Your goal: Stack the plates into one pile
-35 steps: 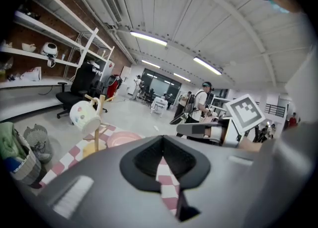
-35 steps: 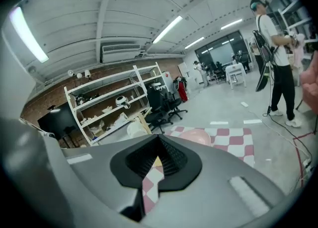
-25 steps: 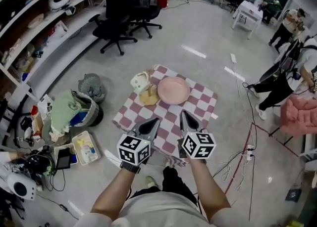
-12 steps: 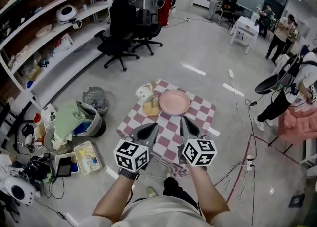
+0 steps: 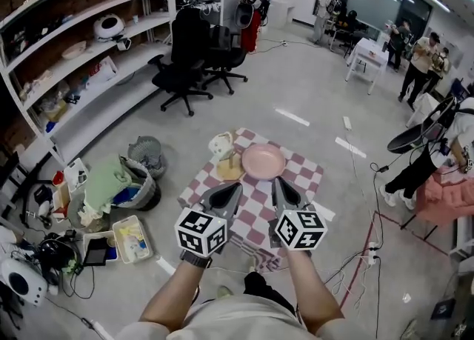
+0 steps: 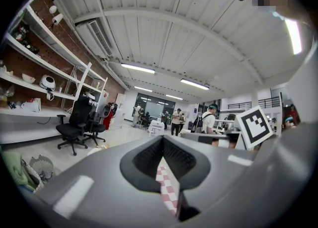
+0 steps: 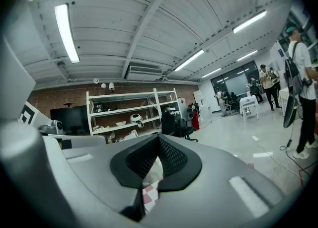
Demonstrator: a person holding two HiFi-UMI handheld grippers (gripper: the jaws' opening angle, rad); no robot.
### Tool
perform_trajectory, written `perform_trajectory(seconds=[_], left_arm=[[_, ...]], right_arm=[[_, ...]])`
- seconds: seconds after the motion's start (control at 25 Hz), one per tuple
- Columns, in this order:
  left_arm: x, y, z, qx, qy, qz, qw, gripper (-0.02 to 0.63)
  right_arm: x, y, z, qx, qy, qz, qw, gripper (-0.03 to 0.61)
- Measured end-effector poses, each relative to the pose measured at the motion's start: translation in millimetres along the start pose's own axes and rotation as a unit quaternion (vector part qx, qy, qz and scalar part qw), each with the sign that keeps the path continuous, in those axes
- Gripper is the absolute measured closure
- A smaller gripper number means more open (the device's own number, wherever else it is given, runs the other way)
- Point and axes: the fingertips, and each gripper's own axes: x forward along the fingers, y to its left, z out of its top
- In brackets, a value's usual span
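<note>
A small table with a pink-and-white checked cloth (image 5: 300,172) stands on the floor ahead of me. A round pink plate (image 5: 263,161) lies on its far middle. Left of the plate sit a cream dish (image 5: 219,144) and a tan piece (image 5: 228,170); I cannot make out their shapes. My left gripper (image 5: 235,186) and right gripper (image 5: 278,181) hover side by side over the table's near half, both shut and holding nothing. In the left gripper view (image 6: 162,141) and the right gripper view (image 7: 158,141) the jaws meet, with only checked cloth showing through the slit.
A basket of clothes (image 5: 111,179) and a plastic box (image 5: 130,220) lie on the floor to the left. Black office chairs (image 5: 189,61) and long shelves (image 5: 81,57) stand beyond. Cables (image 5: 359,246) run on the right, where several people stand near a white table (image 5: 368,53).
The head view has lifted and taken in more of the room, so the table looks smaller. Both grippers stay shut over the table's near half.
</note>
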Motion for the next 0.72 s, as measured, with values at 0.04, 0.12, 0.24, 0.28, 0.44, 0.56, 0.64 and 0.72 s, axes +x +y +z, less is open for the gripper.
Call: perform_trajectory(seconds=[0.04, 0.12, 0.24, 0.28, 0.44, 0.56, 0.64, 0.72], left_arm=[[-0.5, -0.6, 0.6, 0.001, -0.001, 0.001, 1.0000, 0.607], [-1.8, -0.7, 1.2, 0.002, -0.003, 0.003, 1.0000, 0.607], [-3.8, 1.1, 1.8, 0.001, -0.006, 0.007, 1.0000, 0.607], [-4.7, 1.8, 2.2, 0.001, -0.007, 0.008, 0.9999, 0.607], [-6.3, 2.0, 2.6, 0.003, -0.009, 0.009, 0.9999, 0.607], [-5.4, 0.3, 1.2, 0.003, -0.009, 0.009, 0.9999, 0.607], [-5.7, 0.1, 1.4, 0.003, -0.010, 0.008, 0.9999, 0.607], [-6.4, 0.7, 2.7, 0.003, -0.011, 0.009, 0.9999, 0.607]], right_arm=[[-0.4, 0.7, -0.3, 0.001, 0.000, 0.001, 1.000, 0.569], [-0.9, 2.1, -1.3, 0.002, 0.001, 0.004, 1.000, 0.569], [-1.4, 3.7, -2.6, 0.002, 0.001, 0.006, 1.000, 0.569], [-1.5, 4.2, -3.2, 0.002, 0.001, 0.006, 1.000, 0.569], [-2.1, 6.1, -4.4, 0.002, 0.002, 0.006, 1.000, 0.569], [-2.6, 5.7, -4.9, 0.002, 0.002, 0.006, 1.000, 0.569], [-2.7, 5.7, -5.0, 0.002, 0.002, 0.006, 1.000, 0.569], [-2.7, 6.1, -4.8, 0.002, 0.002, 0.005, 1.000, 0.569]])
